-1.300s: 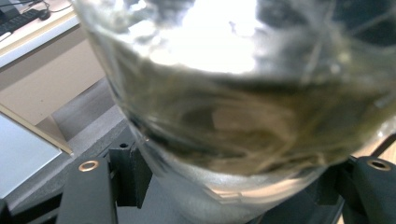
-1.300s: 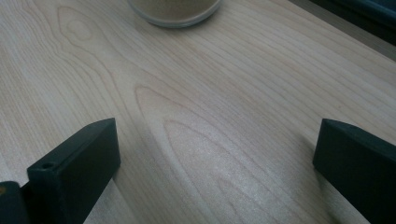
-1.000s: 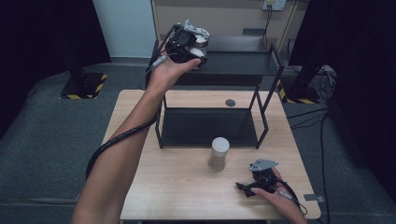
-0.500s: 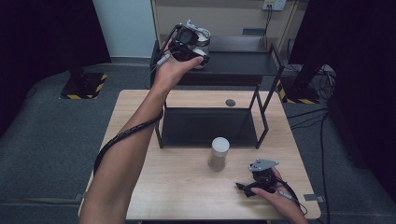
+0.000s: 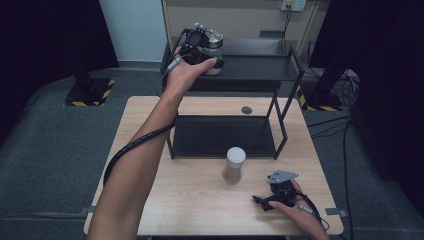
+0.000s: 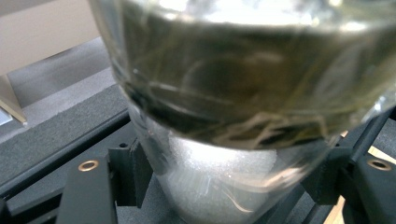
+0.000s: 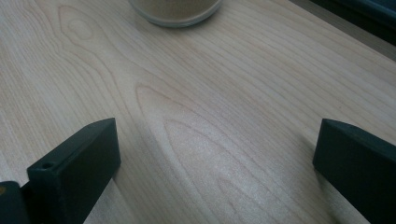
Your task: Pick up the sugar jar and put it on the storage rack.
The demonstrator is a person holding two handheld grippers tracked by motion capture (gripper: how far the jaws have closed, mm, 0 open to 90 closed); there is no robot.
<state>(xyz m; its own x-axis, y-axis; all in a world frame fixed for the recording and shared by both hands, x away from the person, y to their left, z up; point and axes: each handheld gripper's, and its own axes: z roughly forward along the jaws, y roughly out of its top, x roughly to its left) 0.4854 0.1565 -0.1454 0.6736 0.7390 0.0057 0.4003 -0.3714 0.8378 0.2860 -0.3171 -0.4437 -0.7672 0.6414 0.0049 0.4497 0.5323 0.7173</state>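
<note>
Pale wood table (image 5: 150,210) under you carries one black two-tier rack (image 5: 280,95) and two jars. Your left gripper (image 5: 207,50) is clamped on the glass jar (image 5: 215,44) at the top shelf's left end; in the left gripper view both jaws press its sides (image 6: 224,186). The second jar (image 5: 234,164) stands alone before the rack. Your right gripper (image 5: 264,204) rests on the table near it, jaws wide apart, holding nothing.
</note>
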